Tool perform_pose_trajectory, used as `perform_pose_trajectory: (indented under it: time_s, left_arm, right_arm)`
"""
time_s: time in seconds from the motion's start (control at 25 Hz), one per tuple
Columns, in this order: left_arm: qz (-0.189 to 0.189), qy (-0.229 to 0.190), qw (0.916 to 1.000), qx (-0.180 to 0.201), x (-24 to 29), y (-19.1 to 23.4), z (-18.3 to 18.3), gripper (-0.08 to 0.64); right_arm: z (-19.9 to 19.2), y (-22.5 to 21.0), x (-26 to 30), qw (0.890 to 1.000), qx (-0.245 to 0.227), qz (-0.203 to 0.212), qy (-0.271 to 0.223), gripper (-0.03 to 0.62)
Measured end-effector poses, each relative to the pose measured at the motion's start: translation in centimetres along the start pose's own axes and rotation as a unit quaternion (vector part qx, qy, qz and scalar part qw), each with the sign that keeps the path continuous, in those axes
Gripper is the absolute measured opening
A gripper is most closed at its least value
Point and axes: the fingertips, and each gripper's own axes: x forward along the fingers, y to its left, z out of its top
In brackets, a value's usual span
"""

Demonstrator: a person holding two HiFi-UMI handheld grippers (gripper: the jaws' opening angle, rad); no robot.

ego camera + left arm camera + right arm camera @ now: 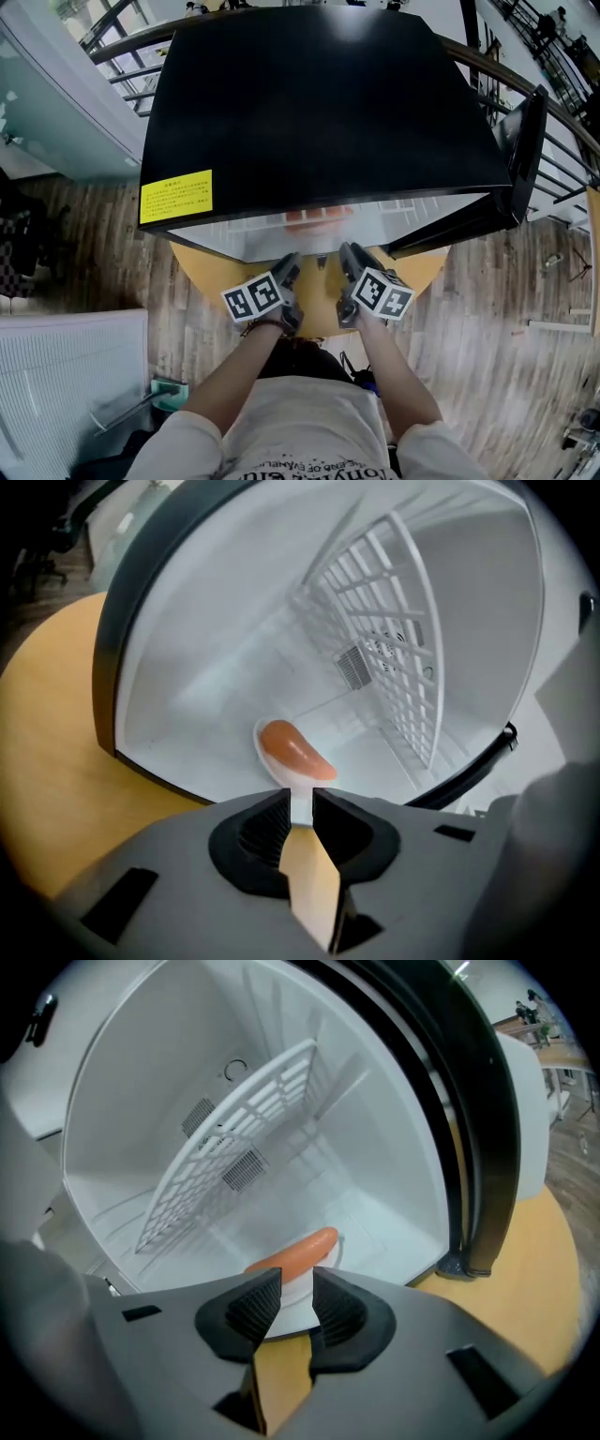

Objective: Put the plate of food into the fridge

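A white plate carrying an orange sausage sits low in the open mouth of the small black fridge, over its white floor. My left gripper is shut on the plate's near rim. From the other side, my right gripper grips the same plate, with the sausage just beyond its jaws. In the head view both grippers reach side by side toward the blurred plate.
The fridge stands on a round wooden table, its door swung open to the right. A white wire shelf leans loose inside the fridge. A yellow label marks the fridge top. Railings and wooden floor surround the table.
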Motion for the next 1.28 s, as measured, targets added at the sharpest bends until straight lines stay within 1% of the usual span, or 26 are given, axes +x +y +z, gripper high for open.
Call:
perform_pose_trajectory:
  time_s: [0.04,0.08,0.16,0.24,0.44,0.6,0.68,0.76,0.84,0.92,1.08,1.28]
  left_arm:
    - [-0.001,0.007,0.9998,0.018,-0.6,-0.3,-0.4,0.084]
    - [-0.003,0.012,0.9994,0.031,-1.3,-0.5,-0.7,0.075]
    - [-0.006,0.019,0.9984,0.052,-2.8,-1.2,-1.0,0.063]
    - [-0.009,0.022,0.9967,0.077,-4.4,-2.0,-1.0,0.054]
    - [-0.016,0.019,0.9891,0.145,-8.6,-4.4,-0.9,0.027]
    - [-0.025,0.012,0.9832,0.18,-11.3,-6.1,-1.0,0.023]
    - [-0.027,0.016,0.9778,0.207,-12.1,-7.0,-1.3,0.023]
    - [-0.024,0.021,0.9685,0.247,-12.5,-7.9,-1.8,0.023]
    - [-0.02,0.023,0.9583,0.284,-13.0,-8.8,-1.9,0.023]
    - [-0.019,0.027,0.9511,0.307,-13.3,-9.5,-2.1,0.023]
    - [-0.019,0.037,0.9426,0.331,-13.3,-9.9,-2.8,0.023]
    - [-0.02,0.054,0.9358,0.348,-12.9,-9.7,-3.7,0.023]
  right_arm:
    - [-0.2,0.6,-0.7,1.0,-0.008,0.007,0.001,0.113]
    - [-0.5,1.3,-1.4,1.0,-0.016,0.014,0.004,0.087]
    - [-0.9,2.4,-2.9,0.999,-0.035,0.021,0.008,0.063]
    - [-1.0,3.4,-4.3,0.998,-0.051,0.023,0.009,0.054]
    - [-1.8,5.9,-7.9,0.997,-0.068,0.037,0.013,0.033]
    - [-2.5,7.2,-10.1,0.993,-0.11,0.03,0.011,0.028]
    - [-2.7,7.7,-11.0,0.99,-0.14,0.02,0.014,0.026]
    - [-3.0,8.0,-11.5,0.987,-0.159,0.013,0.023,0.026]
    - [-3.6,8.4,-11.7,0.987,-0.157,0.012,0.03,0.026]
    - [-4.2,8.9,-12.1,0.988,-0.148,0.011,0.034,0.026]
    - [-5.7,10.0,-12.9,0.988,-0.151,0.012,0.041,0.026]
    - [-5.8,11.0,-13.1,0.982,-0.185,0.015,0.038,0.026]
